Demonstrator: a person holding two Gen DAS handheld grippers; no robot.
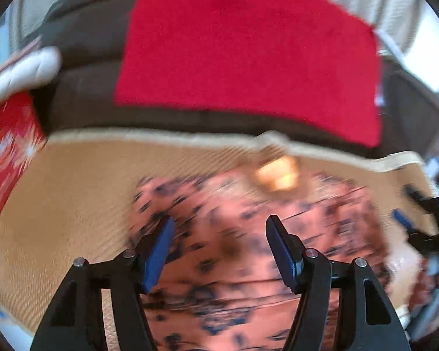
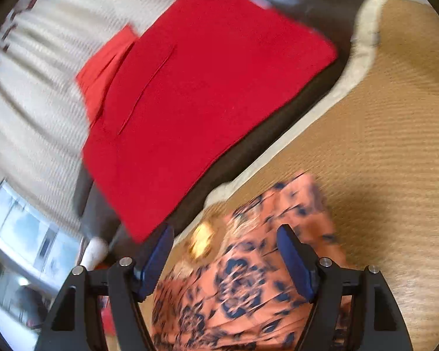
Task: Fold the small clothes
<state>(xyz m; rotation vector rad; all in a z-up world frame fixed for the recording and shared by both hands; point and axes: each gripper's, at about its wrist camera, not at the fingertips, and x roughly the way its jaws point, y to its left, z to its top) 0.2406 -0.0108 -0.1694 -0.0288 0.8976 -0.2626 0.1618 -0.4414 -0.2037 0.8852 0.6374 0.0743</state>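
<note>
Salmon floral garment (image 1: 248,248) lay ungripped beneath both spread-jawed grippers (image 1: 218,251) (image 2: 225,259); pleats could be bunched by a hasty grab.

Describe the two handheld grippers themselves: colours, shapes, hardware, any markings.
Both look alike. The left gripper and right gripper each have a black plastic frame with triangular cut-outs, silver round pins at the joints, and two tapered fingers faced with blue pads. No cables, labels or markings show, and no hand or sleeve is visible in either wrist view.
</note>
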